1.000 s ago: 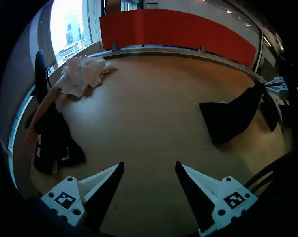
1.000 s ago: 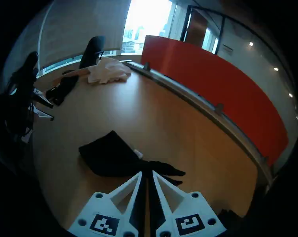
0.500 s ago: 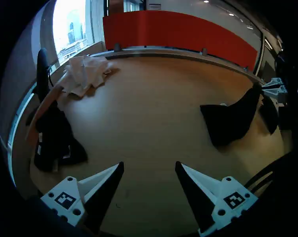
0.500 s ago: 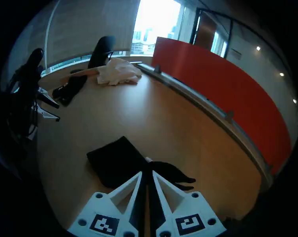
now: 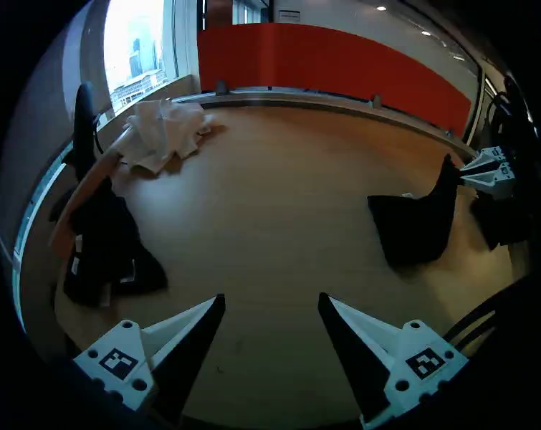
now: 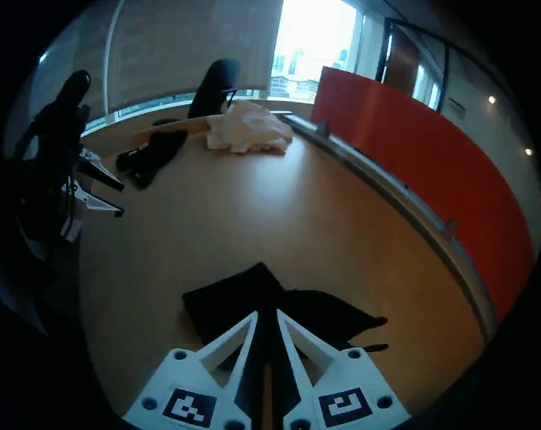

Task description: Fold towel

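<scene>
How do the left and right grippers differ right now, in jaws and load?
Jaws: the left gripper stands wide open, while the right gripper is closed to a thin slit.
Load: the left gripper holds nothing and sits over bare table. The right gripper pinches the black towel, whose edge rises in a peak to its tips in the left gripper view.
Shared: both have white bodies, dark finger faces and square markers.

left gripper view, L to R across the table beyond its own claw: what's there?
dark cloth heap → white cloth heap → black towel → right claw, shut on the towel's raised corner.
</scene>
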